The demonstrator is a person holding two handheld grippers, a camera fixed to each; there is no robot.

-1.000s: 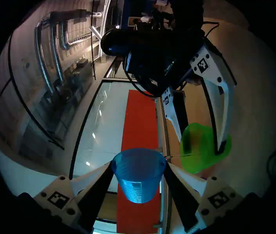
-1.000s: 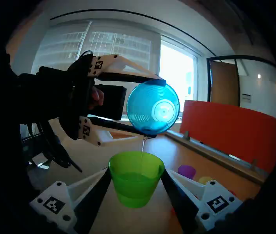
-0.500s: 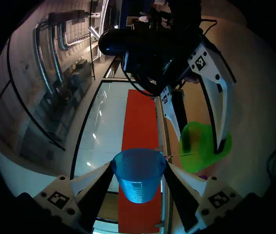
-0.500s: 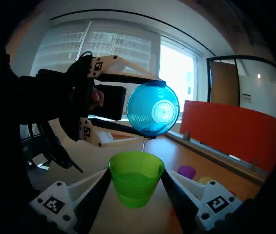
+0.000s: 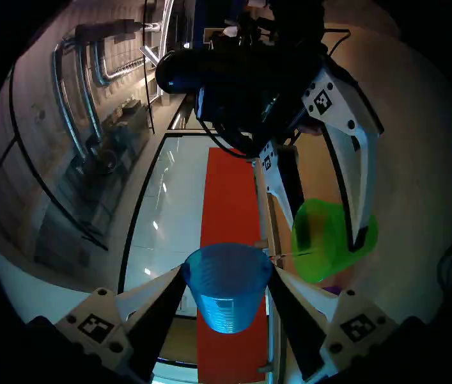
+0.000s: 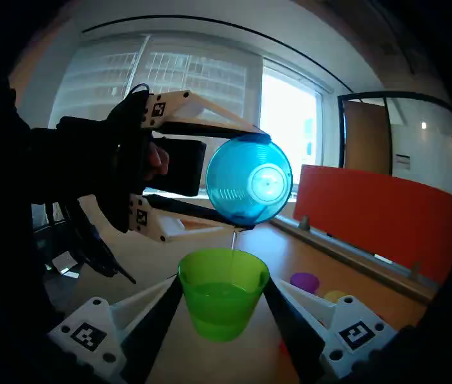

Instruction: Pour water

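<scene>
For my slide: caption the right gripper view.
Left tool tips a blue cup, trickling water into the green cup gripped by the right tool.

In the right gripper view the right tongs (image 6: 222, 281) hide, behind one finger, the lower part of a small purple cup (image 6: 305, 280) and most of a yellow thing (image 6: 335, 295) beside it, past identifying; the water thread (image 6: 233, 242) from the translucent blue plastic cup (image 6: 249, 181) is barely visible. In the left gripper view those fingers (image 5: 361, 169) cover parts of the translucent green plastic cup (image 5: 321, 246).
</scene>
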